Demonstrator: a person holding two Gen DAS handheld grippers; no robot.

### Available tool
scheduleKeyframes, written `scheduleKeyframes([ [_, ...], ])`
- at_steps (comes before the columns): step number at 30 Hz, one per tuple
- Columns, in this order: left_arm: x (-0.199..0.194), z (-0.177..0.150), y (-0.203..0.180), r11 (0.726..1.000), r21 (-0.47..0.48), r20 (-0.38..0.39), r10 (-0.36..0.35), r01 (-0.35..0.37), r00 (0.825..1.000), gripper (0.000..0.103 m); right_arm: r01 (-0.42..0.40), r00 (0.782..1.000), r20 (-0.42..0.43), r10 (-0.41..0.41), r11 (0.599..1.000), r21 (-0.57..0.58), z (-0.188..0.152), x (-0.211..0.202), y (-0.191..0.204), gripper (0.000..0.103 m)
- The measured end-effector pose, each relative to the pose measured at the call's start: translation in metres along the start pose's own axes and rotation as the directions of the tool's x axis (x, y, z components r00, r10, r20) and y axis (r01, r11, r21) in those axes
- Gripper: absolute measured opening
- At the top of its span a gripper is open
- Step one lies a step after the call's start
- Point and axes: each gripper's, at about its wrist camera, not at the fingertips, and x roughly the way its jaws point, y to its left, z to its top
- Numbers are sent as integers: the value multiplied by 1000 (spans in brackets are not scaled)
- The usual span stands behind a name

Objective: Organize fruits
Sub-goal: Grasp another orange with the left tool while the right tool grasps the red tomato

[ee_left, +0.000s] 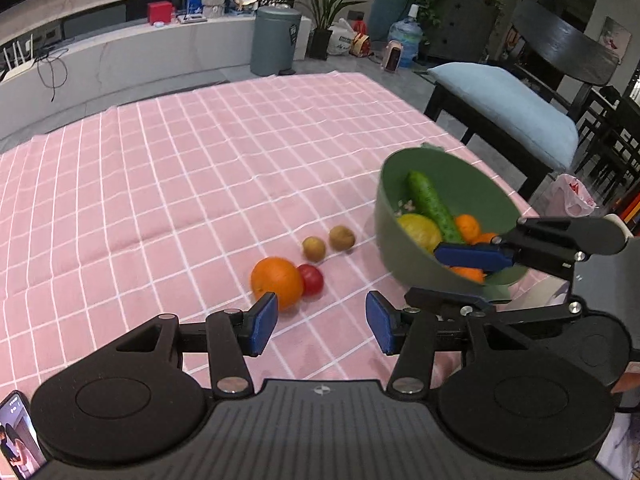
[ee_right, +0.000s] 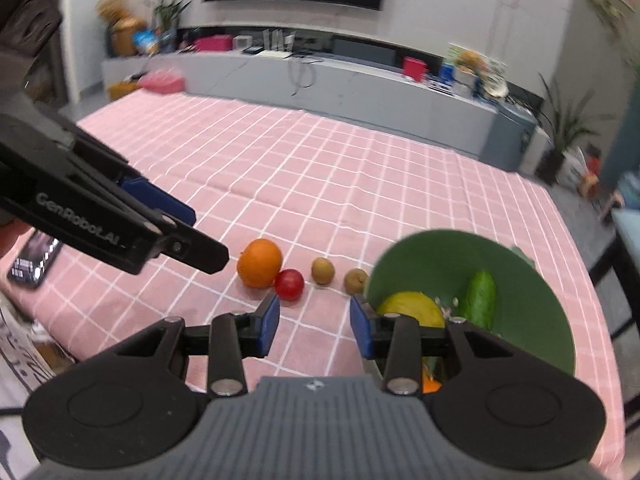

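An orange [ee_left: 277, 282], a red tomato [ee_left: 311, 278] and two brown kiwis [ee_left: 313, 249] [ee_left: 341, 238] lie in a row on the pink checked cloth [ee_left: 180, 184]. A green bowl [ee_left: 404, 184] holds a cucumber [ee_left: 430, 205], a yellow fruit [ee_left: 420, 230] and small oranges [ee_left: 468, 226]. My left gripper [ee_left: 322, 322] is open and empty, just before the orange. My right gripper [ee_right: 314, 326] is open and empty; its right finger is at the bowl's [ee_right: 532, 312] near rim, before the tomato [ee_right: 289, 283], orange [ee_right: 260, 263] and kiwis [ee_right: 322, 270].
A phone [ee_right: 34, 260] lies at the cloth's left edge. A chair with a blue cushion [ee_left: 508, 108] stands past the table's right side. A grey bin [ee_left: 276, 40] and a long low counter [ee_left: 120, 56] stand behind the table.
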Motion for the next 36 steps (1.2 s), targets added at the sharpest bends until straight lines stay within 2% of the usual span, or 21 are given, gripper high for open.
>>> scheduleKeyframes([
  [8,26,-5,21,999,-40,2,-2,2,1000,60,-6,999,-41,2,995,-96,7,31,21,35],
  [14,48,-8,40,992,-117,13,-35,36,999,60,12,997,-71,-26,982,-186,7,58,36,35],
  [26,79,-5,55,979,-192,-23,-78,72,997,61,19,993,-107,-53,954,-300,8,99,43,33],
  [29,82,-6,57,978,-192,-34,-86,77,996,61,19,993,-108,-56,949,-316,6,104,45,29],
  [30,83,-6,57,978,-193,-38,-88,79,995,59,18,992,-110,-56,948,-318,6,106,45,29],
  [31,84,-6,57,977,-195,-39,-92,82,995,52,18,992,-112,-56,948,-319,6,107,45,28],
  [36,82,-7,58,978,-194,-37,-89,81,995,50,12,993,-107,-49,949,-315,4,109,45,28],
])
